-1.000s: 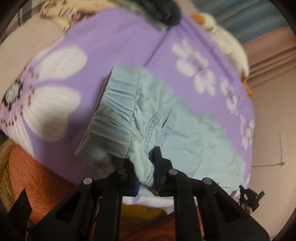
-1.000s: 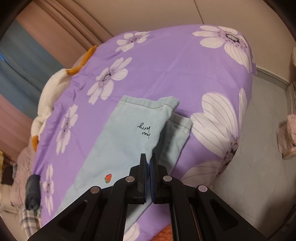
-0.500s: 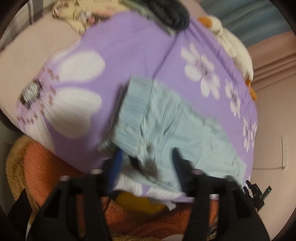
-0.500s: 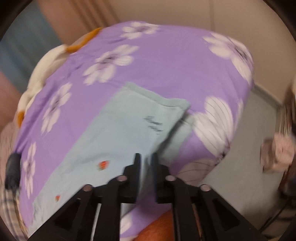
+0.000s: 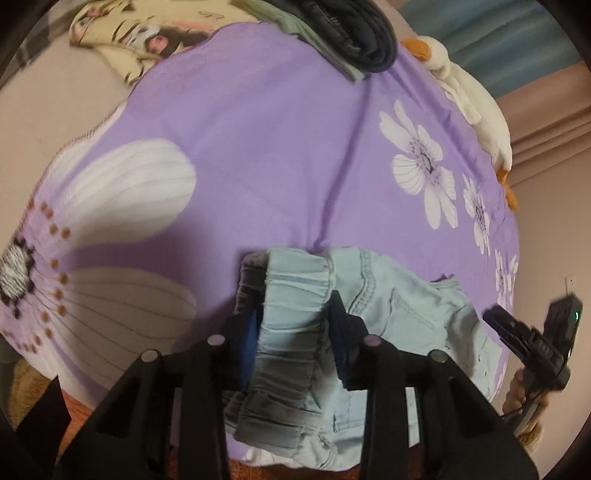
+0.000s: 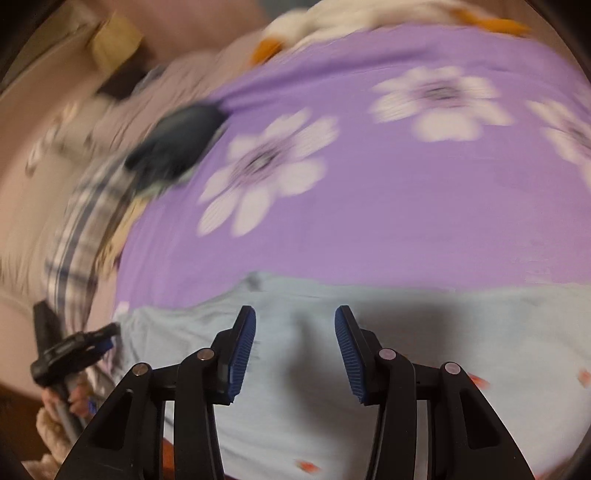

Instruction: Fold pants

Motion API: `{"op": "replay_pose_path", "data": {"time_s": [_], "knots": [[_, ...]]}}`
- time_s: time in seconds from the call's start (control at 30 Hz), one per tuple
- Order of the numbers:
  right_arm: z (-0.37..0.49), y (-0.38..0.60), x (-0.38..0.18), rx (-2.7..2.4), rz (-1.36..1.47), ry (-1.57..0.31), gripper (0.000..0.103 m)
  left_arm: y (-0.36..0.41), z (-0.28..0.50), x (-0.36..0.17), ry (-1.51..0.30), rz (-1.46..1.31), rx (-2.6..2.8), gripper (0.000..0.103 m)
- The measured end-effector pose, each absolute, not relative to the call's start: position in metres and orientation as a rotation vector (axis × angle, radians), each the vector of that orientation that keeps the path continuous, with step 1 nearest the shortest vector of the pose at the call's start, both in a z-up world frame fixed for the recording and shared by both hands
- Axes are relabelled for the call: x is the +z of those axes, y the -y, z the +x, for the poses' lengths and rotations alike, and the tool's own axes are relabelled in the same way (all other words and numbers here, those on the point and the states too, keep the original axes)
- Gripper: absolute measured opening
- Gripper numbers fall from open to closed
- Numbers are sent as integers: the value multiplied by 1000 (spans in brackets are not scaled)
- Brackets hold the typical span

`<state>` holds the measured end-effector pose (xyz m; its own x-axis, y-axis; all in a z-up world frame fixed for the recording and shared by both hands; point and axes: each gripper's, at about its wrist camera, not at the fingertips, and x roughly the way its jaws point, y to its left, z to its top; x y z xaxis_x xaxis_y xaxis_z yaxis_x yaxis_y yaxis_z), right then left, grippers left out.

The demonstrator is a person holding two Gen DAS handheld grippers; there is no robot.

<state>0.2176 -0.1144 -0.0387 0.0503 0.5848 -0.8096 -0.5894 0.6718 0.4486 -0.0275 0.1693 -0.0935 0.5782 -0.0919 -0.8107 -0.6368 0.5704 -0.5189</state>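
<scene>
Light blue denim pants (image 5: 391, 306) lie on a purple flowered bedsheet (image 5: 280, 155) near the bed's front edge. In the left wrist view my left gripper (image 5: 293, 314) is open, its jaws straddling the gathered elastic waistband (image 5: 295, 295) without closing on it. In the right wrist view my right gripper (image 6: 294, 325) is open and empty just above the flat pant legs (image 6: 424, 332), which carry small red prints. The right gripper also shows at the right edge of the left wrist view (image 5: 532, 339); the left one shows at the left edge of the right wrist view (image 6: 74, 347).
A white plush duck (image 5: 476, 107) lies along the far right of the bed. A pile of dark folded clothes (image 5: 354, 33) and a patterned pillow (image 5: 136, 40) sit at the head. An orange blanket (image 5: 81, 410) hangs below the front edge.
Both grippers opened and let go of the pants. Both moved in low over the fabric; the left now straddles the waistband and the right view has swung round to face across the legs.
</scene>
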Motion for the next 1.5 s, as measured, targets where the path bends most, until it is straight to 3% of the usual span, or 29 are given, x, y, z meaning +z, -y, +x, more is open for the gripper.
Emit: {"op": "replay_pose_path", "data": {"time_s": [0.27, 0.33, 0.37, 0.53, 0.77, 0.83, 0.9, 1.27, 1.33, 1.4, 1.47, 1.5], "knots": [[213, 54, -72, 919, -218, -1304, 48, -166, -43, -86, -913, -892, 374, 34], [211, 52, -73, 952, -235, -1295, 27, -165, -44, -85, -914, -877, 386, 34], [211, 51, -71, 969, -215, -1306, 9, -163, -43, -83, -914, -866, 395, 33], [217, 49, -55, 945, -136, -1255, 6, -160, -39, -82, -935, -821, 425, 34], [220, 41, -85, 884, -172, -1264, 6, -161, -38, -87, -956, -820, 449, 36], [221, 43, -85, 883, -165, -1270, 5, -158, -44, -84, -957, -826, 441, 32], [222, 46, -85, 886, -151, -1272, 5, -156, -54, -81, -930, -855, 441, 18], [225, 49, -88, 882, -77, -1259, 5, -149, -48, -78, -970, -796, 495, 28], [227, 56, -83, 880, -54, -1259, 13, -147, -49, -64, -964, -782, 494, 33], [231, 78, -69, 822, -30, -1199, 49, -144, -48, -42, -907, -767, 470, 49], [235, 107, -54, 746, -21, -1119, 60, -138, -42, -22, -853, -750, 442, 62], [239, 126, -49, 703, -16, -1099, 60, -135, -37, -15, -833, -744, 417, 62]]}}
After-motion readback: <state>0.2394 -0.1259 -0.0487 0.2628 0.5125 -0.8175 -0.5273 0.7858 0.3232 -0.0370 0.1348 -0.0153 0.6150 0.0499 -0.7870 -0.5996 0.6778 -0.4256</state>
